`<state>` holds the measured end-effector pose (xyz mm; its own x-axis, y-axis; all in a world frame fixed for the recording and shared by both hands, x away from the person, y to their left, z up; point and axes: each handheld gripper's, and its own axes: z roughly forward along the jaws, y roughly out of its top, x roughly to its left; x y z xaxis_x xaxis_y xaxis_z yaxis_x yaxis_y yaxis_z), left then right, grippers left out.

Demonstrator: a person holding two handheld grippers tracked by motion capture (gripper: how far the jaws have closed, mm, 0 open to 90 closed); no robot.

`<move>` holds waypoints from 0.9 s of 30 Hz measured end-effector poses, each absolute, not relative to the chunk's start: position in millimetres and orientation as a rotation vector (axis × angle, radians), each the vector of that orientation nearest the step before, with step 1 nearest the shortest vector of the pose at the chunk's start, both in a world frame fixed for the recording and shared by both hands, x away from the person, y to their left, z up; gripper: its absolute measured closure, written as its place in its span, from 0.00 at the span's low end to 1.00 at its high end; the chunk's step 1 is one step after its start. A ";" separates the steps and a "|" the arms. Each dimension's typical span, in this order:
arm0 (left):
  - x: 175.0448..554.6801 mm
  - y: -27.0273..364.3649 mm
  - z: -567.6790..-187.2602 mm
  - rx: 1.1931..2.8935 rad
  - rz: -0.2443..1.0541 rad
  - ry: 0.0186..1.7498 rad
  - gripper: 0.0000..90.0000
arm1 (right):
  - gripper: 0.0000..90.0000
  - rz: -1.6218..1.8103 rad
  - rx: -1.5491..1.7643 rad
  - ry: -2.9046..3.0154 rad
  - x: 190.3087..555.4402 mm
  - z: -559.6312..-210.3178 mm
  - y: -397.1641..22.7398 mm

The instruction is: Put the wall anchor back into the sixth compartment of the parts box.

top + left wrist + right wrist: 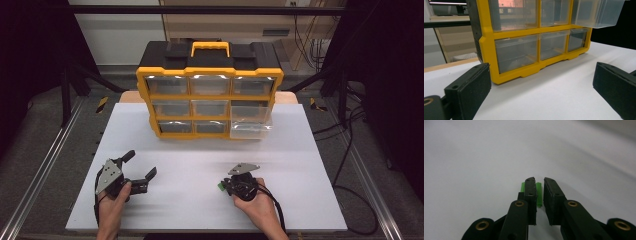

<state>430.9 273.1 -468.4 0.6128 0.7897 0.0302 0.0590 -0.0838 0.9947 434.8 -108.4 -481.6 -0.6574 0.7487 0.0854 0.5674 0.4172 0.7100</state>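
Observation:
My right gripper (223, 187) rests low on the white table, pointing left in the high view. In the right gripper view its jaws (539, 181) stand nearly together, with a small green ribbed plastic piece (538, 193) pinched between the pads; the same green piece (220, 186) shows at the gripper's tip from above. At the front left my left gripper (140, 165) is open with nothing between its pads (471, 85), and it faces the drawer cabinet (486, 50).
A yellow-framed, black-bodied drawer cabinet (210, 97) with clear drawers and a yellow handle stands at the back of the white table (200, 165). Its right middle drawer (251, 121) is pulled out. Cables run down the floor at the right.

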 end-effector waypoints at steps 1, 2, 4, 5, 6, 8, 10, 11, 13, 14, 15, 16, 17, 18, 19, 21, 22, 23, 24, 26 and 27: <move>430.9 273.1 -468.4 1.554 0.709 0.735 0.02 | 0.89 1.073 1.152 2.429 434.8 -481.6 -108.4; 430.9 273.0 -468.4 1.555 0.709 0.734 0.02 | 0.89 1.047 1.157 2.433 434.5 -482.3 -108.1; 430.6 273.0 -468.1 1.555 0.710 0.733 0.02 | 0.91 1.040 1.160 2.425 435.1 -483.7 -107.9; 430.6 273.1 -468.0 1.554 0.711 0.733 0.02 | 0.92 1.035 1.153 2.420 434.6 -483.8 -107.3; 430.6 273.1 -468.0 1.554 0.711 0.733 0.02 | 0.92 1.035 1.153 2.420 434.6 -483.8 -107.3; 430.7 273.5 -468.2 1.553 0.711 0.737 0.02 | 0.94 1.030 1.134 2.409 432.8 -484.2 -106.4; 430.8 273.6 -468.3 1.553 0.711 0.738 0.02 | 0.94 1.044 1.140 2.399 432.4 -484.6 -107.7; 430.8 273.6 -468.3 1.553 0.711 0.738 0.02 | 0.94 1.044 1.140 2.399 432.4 -484.6 -107.7; 430.8 273.8 -468.5 1.555 0.713 0.741 0.02 | 0.94 1.095 1.145 2.368 432.6 -483.3 -111.6; 431.0 274.2 -468.8 1.558 0.715 0.744 0.02 | 0.94 1.123 1.156 2.332 433.9 -481.4 -117.4; 431.0 274.2 -468.8 1.558 0.715 0.744 0.02 | 0.94 1.123 1.156 2.332 433.9 -481.4 -117.4; 431.2 274.4 -469.5 1.562 0.717 0.748 0.02 | 0.94 1.180 1.154 2.284 435.1 -478.8 -124.1; 431.2 274.4 -469.5 1.562 0.717 0.748 0.02 | 0.94 1.180 1.154 2.284 435.1 -478.8 -124.1; 431.5 274.2 -469.6 1.559 0.714 0.750 0.02 | 0.94 1.233 1.154 2.238 436.0 -475.2 -132.1; 431.5 274.2 -469.6 1.559 0.714 0.750 0.02 | 0.94 1.233 1.154 2.238 436.0 -475.2 -132.1; 431.6 274.5 -469.4 1.571 0.728 0.750 0.02 | 0.94 1.261 1.146 2.196 437.6 -470.4 -139.3; 431.1 276.6 -469.6 1.554 0.722 0.766 0.02 | 0.94 1.281 1.160 2.153 439.8 -466.4 -146.6; 431.1 276.6 -469.6 1.554 0.722 0.766 0.02 | 0.94 1.281 1.160 2.153 439.8 -466.4 -146.6; 431.1 278.3 -469.7 1.544 0.724 0.777 0.02 | 0.94 1.290 1.181 2.117 441.9 -462.1 -152.9; 431.7 279.9 -470.0 1.534 0.720 0.786 0.02 | 0.94 1.295 1.185 2.086 441.7 -458.1 -157.8; 431.7 279.9 -470.0 1.534 0.720 0.786 0.02 | 0.94 1.303 1.187 2.076 441.0 -456.8 -159.9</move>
<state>431.7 279.9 -470.0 0.5790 0.8153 0.0068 0.0781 -0.0638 0.9949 441.0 -159.9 -456.8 -0.5499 0.8304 0.0897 0.4415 0.1979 0.8752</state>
